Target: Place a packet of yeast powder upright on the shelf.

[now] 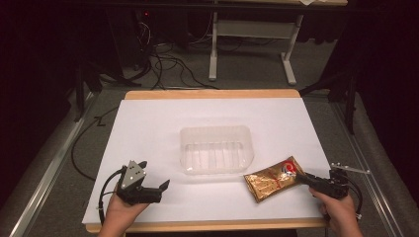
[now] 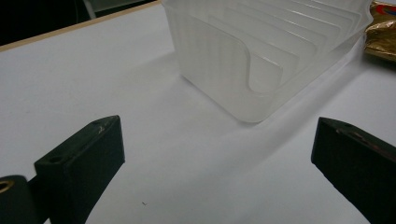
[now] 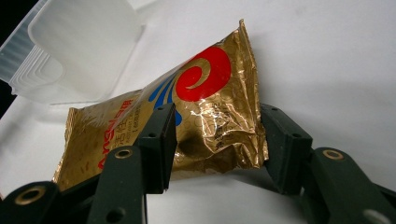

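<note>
A big white table top (image 1: 148,128) fills the middle of the high view, with a wooden edge around it. On it, near the middle, sits a clear plastic tub (image 1: 216,149). It has little ribs along its floor and nothing inside it yet. In the left gripper view the tub (image 2: 243,60) stands just ahead of the claw, and a corner of the gold bag (image 2: 384,32) peeks in beside it.

The next biggest thing is that snack bag (image 1: 274,178) — shiny gold, with a red swirl and some blue on it. It lies flat on the table, just beside the tub's front right corner, not in it.

The right gripper (image 1: 309,178) has reached the bag's near end. In the right gripper view its two black jaws sit on each side of the crinkled end of the bag (image 3: 205,112) and squeeze it — the foil is bunched between them. So the claw is closed on the bag.

The left gripper (image 1: 155,190) rests low at the front left, well apart from the bag. Its jaws stand wide apart and hold nothing.

It looks like the bag is meant to go into the tub. The grab seems done. The lifting, the carrying over the rim and the letting go are all left to do.
</note>
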Motion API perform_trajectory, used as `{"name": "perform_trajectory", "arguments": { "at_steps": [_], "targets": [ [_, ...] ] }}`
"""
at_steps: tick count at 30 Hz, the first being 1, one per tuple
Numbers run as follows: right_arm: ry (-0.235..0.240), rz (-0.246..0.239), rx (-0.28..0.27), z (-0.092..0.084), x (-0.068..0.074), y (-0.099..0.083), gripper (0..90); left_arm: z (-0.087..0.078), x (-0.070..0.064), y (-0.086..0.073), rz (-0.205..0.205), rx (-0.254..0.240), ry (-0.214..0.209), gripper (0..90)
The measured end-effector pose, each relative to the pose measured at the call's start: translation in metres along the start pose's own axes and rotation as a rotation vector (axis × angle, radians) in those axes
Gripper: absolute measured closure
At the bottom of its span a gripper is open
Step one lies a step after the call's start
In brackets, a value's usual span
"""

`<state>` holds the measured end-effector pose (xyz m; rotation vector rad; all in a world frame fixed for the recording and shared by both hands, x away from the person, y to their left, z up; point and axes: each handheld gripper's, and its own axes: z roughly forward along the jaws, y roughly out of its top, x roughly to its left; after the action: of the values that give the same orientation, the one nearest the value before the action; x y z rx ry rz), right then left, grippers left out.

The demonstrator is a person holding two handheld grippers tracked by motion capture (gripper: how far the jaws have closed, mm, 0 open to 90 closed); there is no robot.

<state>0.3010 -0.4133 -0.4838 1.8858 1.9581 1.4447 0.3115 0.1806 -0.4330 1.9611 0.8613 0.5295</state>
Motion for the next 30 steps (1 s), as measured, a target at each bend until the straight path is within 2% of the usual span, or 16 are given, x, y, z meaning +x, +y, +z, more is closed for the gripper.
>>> {"name": "perform_trajectory", "arguments": {
  "at_steps": [5,9,11,12,15,21,30],
  "targets": [
    [-0.012,0.006,0.007,0.005,0.004,0.001,57.8,0.0,0.0,0.0,0.004,-0.004,-0.009,3.2],
    [-0.047,-0.024,0.023,0.008,0.008,0.002,66.2,0.0,-0.001,0.0,0.007,-0.002,-0.011,3.3],
    [-0.068,-0.037,0.031,0.009,0.009,0.002,73.2,0.0,0.0,0.0,0.005,-0.002,-0.01,3.3],
    [-0.086,-0.06,0.031,0.01,0.009,0.003,76.5,0.0,0.0,0.0,0.006,-0.002,-0.01,3.3],
    [-0.118,-0.082,0.047,0.011,0.013,0.003,81.0,0.0,-0.001,0.0,0.01,0.001,-0.011,3.3],
    [-0.112,-0.122,0.059,0.014,0.02,0.005,89.3,0.0,-0.001,0.0,0.011,0.003,-0.01,3.3],
    [-0.081,-0.151,-0.013,0.005,0.028,0.008,90.0,-0.001,0.0,0.001,0.004,-0.01,-0.01,3.3]
  ]
}}
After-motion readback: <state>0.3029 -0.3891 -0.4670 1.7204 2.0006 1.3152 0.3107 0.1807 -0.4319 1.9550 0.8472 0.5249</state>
